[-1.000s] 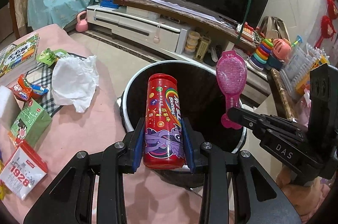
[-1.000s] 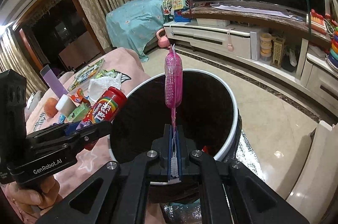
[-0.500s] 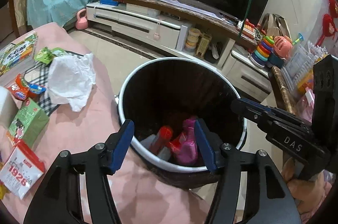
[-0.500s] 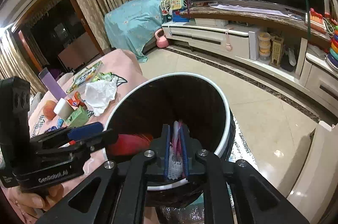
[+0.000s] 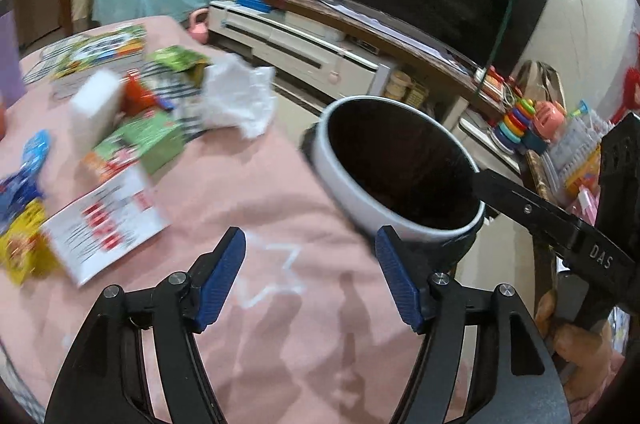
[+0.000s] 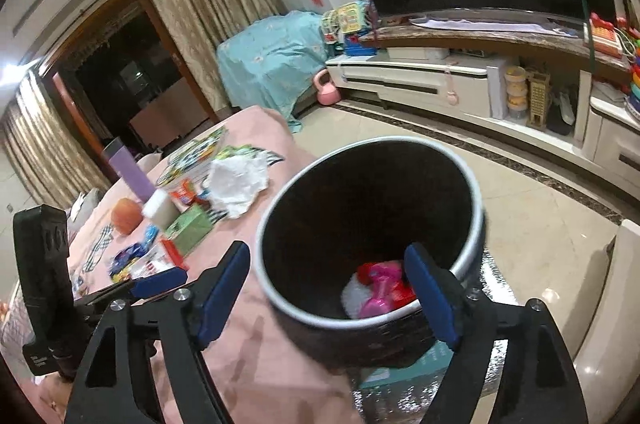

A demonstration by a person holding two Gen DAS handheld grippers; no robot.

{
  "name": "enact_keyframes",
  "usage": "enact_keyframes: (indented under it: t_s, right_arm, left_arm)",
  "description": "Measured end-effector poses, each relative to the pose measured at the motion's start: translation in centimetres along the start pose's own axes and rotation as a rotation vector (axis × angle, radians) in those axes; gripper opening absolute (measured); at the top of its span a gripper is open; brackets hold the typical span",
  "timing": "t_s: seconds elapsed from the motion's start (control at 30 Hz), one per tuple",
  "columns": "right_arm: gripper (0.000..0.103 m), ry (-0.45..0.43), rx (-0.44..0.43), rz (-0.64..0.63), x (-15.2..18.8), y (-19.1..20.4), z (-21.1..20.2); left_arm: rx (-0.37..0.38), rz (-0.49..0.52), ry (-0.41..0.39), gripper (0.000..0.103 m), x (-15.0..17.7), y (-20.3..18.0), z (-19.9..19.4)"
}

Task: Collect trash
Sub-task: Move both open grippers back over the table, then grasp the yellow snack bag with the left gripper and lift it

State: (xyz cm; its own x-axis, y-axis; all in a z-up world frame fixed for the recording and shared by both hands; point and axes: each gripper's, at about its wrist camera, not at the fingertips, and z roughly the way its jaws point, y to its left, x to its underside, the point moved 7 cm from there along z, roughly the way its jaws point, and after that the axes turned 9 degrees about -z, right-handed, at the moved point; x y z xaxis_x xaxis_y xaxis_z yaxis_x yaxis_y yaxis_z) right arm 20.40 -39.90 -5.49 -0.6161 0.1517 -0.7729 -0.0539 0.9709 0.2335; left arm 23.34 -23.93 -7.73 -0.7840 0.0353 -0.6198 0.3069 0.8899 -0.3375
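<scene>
Your two wrist views look down from close above the worktop's (image 5: 248,184) edge, sharing the bin (image 6: 280,220).

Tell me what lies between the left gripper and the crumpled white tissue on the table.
In the left wrist view, only bare pink tablecloth runs from the open left gripper to the crumpled white tissue; the green box sits just left of that line.

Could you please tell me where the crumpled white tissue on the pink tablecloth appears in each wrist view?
Left wrist: crumpled white tissue upper left of centre, left of the trash bin.
Right wrist: tissue left of centre, again left of the bin.
Shared landmark: the white-rimmed black bin beside the table.
</scene>
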Motion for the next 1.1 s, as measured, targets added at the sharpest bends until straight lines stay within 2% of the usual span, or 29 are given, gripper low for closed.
enact_keyframes:
  t_s: [0.17, 0.53, 0.83, 1.1]
  right_arm:
    - [0.088, 0.009, -0.038, -0.016, 1.0, 2.8, 0.3]
    - [0.090, 0.066, -0.123, -0.040, 3.7, 9.3, 2.3]
    - [0.090, 0.117, -0.171, -0.068, 5.4, 13.5, 4.1]
    - [0.090, 0.145, -0.188, -0.085, 5.7, 15.8, 5.6]
  left_arm:
    - [-0.069, -0.060, -0.059, 0.071, 1.3, 4.6, -3.2]
    - [-0.149, -0.177, -0.084, 0.072, 3.8, 12.8, -7.1]
    - [-0.184, -0.244, -0.105, 0.072, 4.2, 17.0, -9.1]
    - [-0.194, -0.271, -0.112, 0.072, 3.4, 19.2, -9.2]
